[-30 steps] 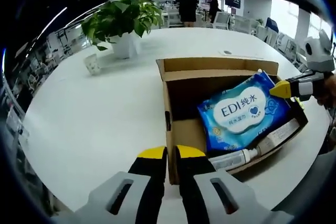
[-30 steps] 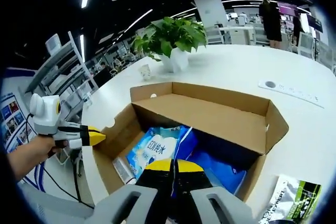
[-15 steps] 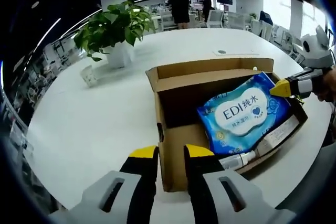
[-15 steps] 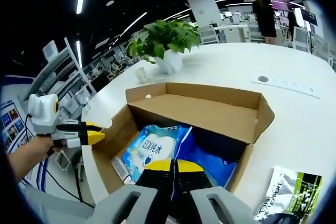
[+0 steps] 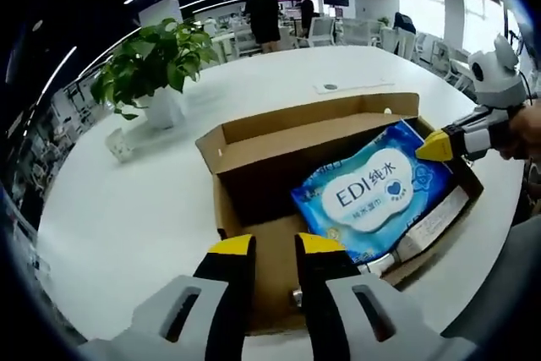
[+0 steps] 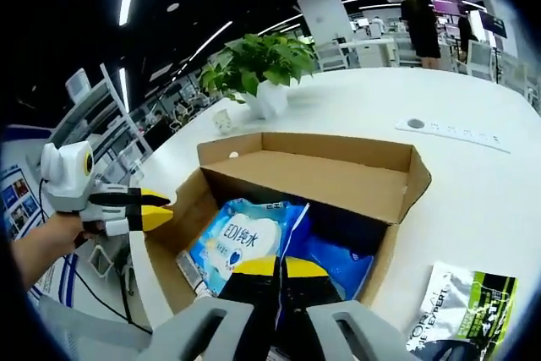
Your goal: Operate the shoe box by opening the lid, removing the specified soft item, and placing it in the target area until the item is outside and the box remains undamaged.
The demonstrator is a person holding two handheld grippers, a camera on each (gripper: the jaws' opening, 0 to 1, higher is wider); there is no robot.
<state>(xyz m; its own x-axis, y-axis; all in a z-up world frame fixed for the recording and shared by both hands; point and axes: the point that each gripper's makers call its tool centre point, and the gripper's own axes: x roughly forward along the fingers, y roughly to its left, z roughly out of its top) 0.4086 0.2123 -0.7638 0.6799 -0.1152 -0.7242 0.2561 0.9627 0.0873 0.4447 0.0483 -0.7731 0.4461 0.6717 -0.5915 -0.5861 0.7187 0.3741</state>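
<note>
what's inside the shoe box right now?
Inside the shoe box: a blue wipes pack tilted against one wall, a white tube beside it. Whatever lies beneath the pack is covered.

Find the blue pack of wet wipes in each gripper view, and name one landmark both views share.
Left gripper view: the wipes pack lies right of centre, tilted, inside the open box.
Right gripper view: the wipes pack lies low and left of centre in the box, just above that gripper's jaws.
Shared landmark: the potted plant beyond the box.
</note>
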